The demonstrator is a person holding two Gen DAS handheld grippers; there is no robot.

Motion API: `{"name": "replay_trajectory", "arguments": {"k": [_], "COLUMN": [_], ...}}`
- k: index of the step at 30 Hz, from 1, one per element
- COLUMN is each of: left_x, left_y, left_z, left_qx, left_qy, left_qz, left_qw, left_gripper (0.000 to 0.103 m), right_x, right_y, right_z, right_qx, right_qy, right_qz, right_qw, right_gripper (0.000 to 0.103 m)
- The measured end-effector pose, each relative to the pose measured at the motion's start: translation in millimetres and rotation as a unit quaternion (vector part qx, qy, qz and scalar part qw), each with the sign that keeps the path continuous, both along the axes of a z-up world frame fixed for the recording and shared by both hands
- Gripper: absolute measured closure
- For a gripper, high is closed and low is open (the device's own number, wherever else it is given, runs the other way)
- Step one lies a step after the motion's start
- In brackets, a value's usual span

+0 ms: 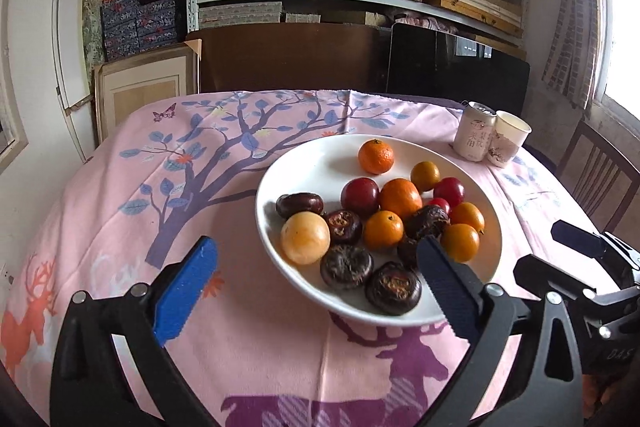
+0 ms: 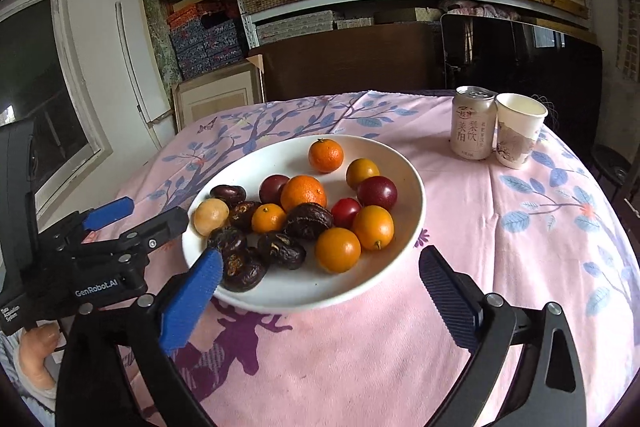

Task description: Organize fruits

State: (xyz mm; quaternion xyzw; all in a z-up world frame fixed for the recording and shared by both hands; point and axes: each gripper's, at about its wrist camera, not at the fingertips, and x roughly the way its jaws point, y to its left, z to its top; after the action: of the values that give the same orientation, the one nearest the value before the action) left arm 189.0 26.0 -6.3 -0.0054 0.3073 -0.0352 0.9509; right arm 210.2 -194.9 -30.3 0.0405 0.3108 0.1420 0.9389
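Observation:
A white plate (image 1: 308, 151) (image 2: 414, 187) on the pink tablecloth holds several fruits. Among them are a tangerine (image 1: 376, 157) (image 2: 326, 155), a larger orange (image 1: 400, 198) (image 2: 303, 193), red plums (image 1: 360, 194), small yellow-orange fruits (image 2: 338, 250), a pale round fruit (image 1: 305, 237) (image 2: 211, 216) and dark water chestnuts (image 1: 346, 265) (image 2: 241, 269). My left gripper (image 1: 316, 247) (image 2: 154, 213) hangs open at the plate's near-left rim, holding nothing. My right gripper (image 2: 322, 259) (image 1: 548, 251) stands open before the plate's near edge, also holding nothing.
A drink can (image 1: 476, 131) (image 2: 472, 123) and a paper cup (image 1: 508, 139) (image 2: 518, 131) stand side by side at the table's far right. A wooden chair (image 1: 600, 171) is beyond the right edge. Shelves of boxes fill the back wall. A hand (image 2: 38, 355) shows at lower left.

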Motion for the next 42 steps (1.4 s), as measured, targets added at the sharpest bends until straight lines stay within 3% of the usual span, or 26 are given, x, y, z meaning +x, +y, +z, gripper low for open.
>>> {"name": "replay_trajectory", "arguments": {"k": [4, 11, 13, 21, 37, 42], "left_x": [-36.9, -74.5, -76.8, -77.4, -71.4, -72.8], "left_y": [-6.1, -14.0, -15.4, -3.5, -10.6, -19.5], "left_z": [-1.3, -0.9, -2.0, -0.2, -4.7, -5.5], "left_qx": [0.019, 0.06, 0.067, -0.012, 0.016, 0.054], "left_qy": [-0.019, -0.037, -0.034, -0.027, -0.009, -0.014], "left_qz": [0.02, 0.052, 0.058, 0.012, 0.02, 0.029], "left_qw": [0.9994, 0.9962, 0.9954, 0.9995, 0.9996, 0.998], "left_gripper": [0.005, 0.005, 0.005, 0.005, 0.005, 0.005], "right_x": [-22.8, -46.3, -45.2, -44.6, -48.8, -48.7], "right_y": [-6.3, -30.2, -30.3, -25.9, -10.5, -9.7], "right_z": [-6.7, -16.2, -17.4, -19.2, -20.5, -21.0], "right_qx": [-0.025, 0.019, 0.02, 0.022, -0.022, -0.024], "right_qy": [0.016, 0.029, 0.032, 0.037, 0.029, 0.031], "right_qz": [-0.032, -0.053, -0.054, -0.043, -0.03, -0.028], "right_qw": [0.999, 0.998, 0.998, 0.998, 0.999, 0.999], "right_gripper": [0.004, 0.004, 0.004, 0.004, 0.004, 0.004]}}
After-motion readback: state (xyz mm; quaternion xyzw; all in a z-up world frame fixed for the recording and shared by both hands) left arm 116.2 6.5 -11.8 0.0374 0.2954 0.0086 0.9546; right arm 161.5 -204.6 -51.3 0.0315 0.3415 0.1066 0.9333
